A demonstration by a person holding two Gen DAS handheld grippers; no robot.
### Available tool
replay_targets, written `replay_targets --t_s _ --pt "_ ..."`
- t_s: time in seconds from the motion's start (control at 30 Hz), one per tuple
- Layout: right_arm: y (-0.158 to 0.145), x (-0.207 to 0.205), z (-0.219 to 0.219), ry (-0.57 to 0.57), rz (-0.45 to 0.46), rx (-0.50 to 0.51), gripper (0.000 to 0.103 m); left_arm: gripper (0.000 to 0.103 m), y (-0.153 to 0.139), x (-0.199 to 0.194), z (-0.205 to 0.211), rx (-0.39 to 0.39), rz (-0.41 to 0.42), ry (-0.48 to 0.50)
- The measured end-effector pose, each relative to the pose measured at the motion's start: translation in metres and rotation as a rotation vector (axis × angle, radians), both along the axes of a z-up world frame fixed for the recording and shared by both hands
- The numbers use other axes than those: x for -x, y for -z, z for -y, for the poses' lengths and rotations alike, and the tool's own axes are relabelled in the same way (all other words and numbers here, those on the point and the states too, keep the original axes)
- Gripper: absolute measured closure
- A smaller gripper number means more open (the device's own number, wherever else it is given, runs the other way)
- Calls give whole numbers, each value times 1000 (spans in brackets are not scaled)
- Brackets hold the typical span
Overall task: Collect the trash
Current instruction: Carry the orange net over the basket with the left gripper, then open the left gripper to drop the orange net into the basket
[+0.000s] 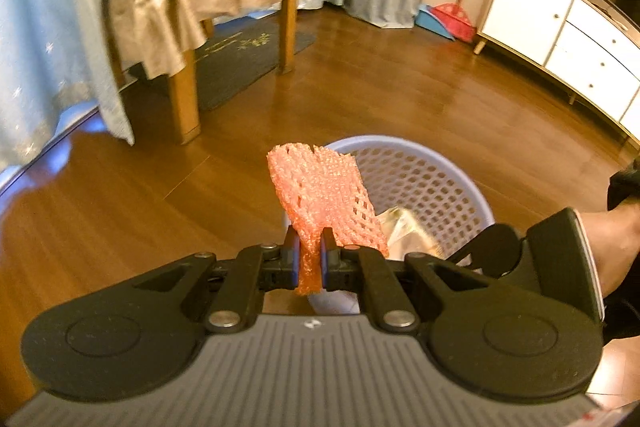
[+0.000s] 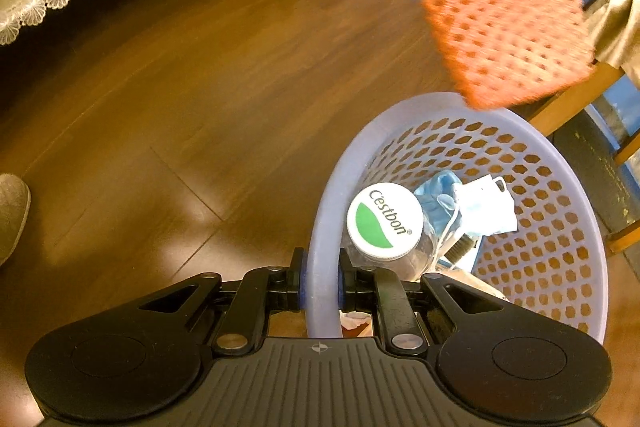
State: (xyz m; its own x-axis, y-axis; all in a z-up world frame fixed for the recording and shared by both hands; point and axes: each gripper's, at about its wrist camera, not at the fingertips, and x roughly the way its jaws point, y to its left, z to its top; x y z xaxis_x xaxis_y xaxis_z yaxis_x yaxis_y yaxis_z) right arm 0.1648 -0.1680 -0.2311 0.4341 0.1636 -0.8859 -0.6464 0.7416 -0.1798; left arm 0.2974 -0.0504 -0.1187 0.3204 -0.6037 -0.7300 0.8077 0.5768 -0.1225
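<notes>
My left gripper (image 1: 311, 251) is clenched on an orange foam mesh sleeve (image 1: 320, 191), held above the lilac perforated plastic basket (image 2: 560, 163). My right gripper (image 2: 320, 283) grips the basket's rim; inside, a clear bottle w/ white cap (image 2: 384, 215) reads "C'estbon".

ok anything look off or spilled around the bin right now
Nothing spilled. The orange foam net hangs pinched in the left gripper above the lavender basket, not yet dropped. The right gripper clamps the basket's rim. The bottle and blue glove lie inside; the visible floor shows no litter.
</notes>
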Motion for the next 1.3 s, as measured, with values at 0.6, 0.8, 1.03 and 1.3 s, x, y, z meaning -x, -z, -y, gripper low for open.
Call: replay_targets --t_s 0.6,0.8,1.03,1.3 --pt "-26 21 36 -57 -18 2 92 96 20 14 59 -85 -26 83" --pt "-33 29 46 -52 -16 2 87 96 33 13 76 -119 -34 91" --pt "-40 32 60 -30 -9 -9 71 92 48 9 94 -148 -46 86" --pt "-51 36 76 13 -15 -27 63 62 40 13 101 -148 -46 86"
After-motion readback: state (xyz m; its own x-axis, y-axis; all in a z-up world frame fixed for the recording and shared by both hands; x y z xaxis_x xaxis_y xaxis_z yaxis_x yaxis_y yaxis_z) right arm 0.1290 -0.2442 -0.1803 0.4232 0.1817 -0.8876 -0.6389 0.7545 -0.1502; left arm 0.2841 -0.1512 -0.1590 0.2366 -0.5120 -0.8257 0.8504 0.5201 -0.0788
